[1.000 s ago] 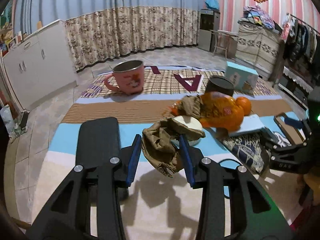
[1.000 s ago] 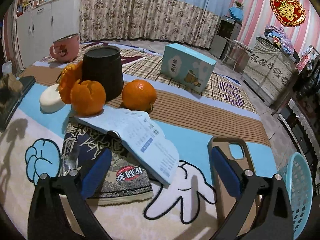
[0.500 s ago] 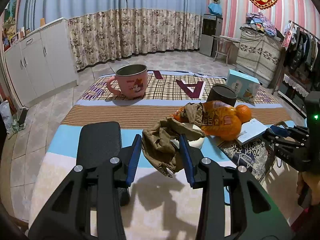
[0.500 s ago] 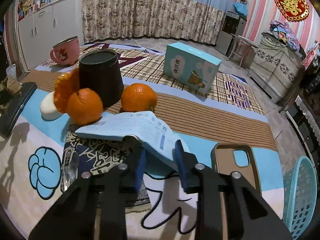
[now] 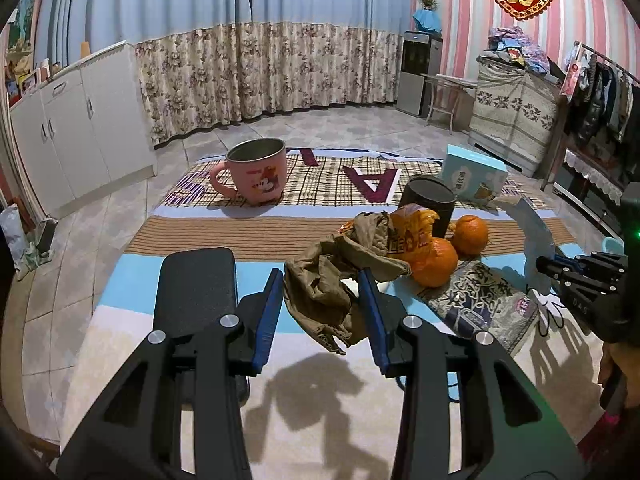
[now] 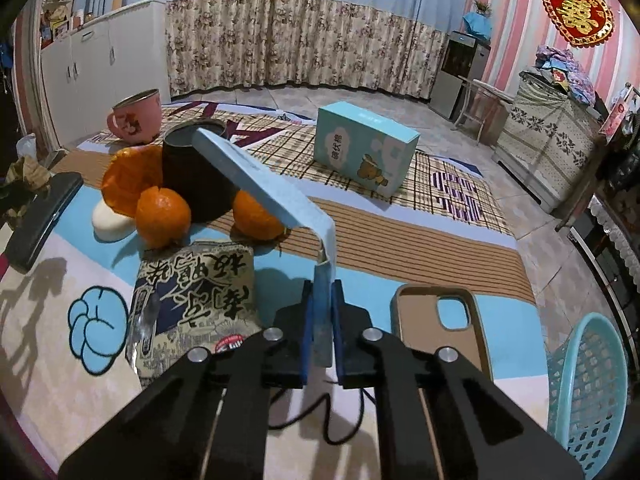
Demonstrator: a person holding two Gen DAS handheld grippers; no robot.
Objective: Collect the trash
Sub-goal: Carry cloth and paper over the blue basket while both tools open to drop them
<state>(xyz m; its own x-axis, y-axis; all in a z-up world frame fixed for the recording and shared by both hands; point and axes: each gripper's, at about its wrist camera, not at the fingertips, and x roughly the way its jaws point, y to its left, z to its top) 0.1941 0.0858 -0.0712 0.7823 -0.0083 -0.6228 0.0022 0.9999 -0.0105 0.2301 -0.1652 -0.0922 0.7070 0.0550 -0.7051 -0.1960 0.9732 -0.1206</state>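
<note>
1. The left gripper held a crumpled brown wrapper between its blue pads, jaws part-closed on it, above the near edge of the cartoon mat. The wrapper hung loose below the pads; a slack grip could have let it slip and fall back onto the mat.
2. The right gripper had its jaws clamped on the lower end of a pale blue leaflet, which arched up and away toward the black cup. Being limp paper pinched at one end, it might have folded, swung against the oranges or torn.
3. The teal basket stood at the near right, off the mat's edge; it seemed the likely bin. A swinging leaflet might have missed its rim.
4. A printed foil packet still lay flat on the mat, just beside the oranges, with a phone case to its right.
5. Writing: the packet bore large Chinese brush characters that could not be read with confidence. The teal box carried Chinese characters and a bear. The pink mug showed a cartoon mouse. A large letter "A" was on the far plaid mat.
</note>
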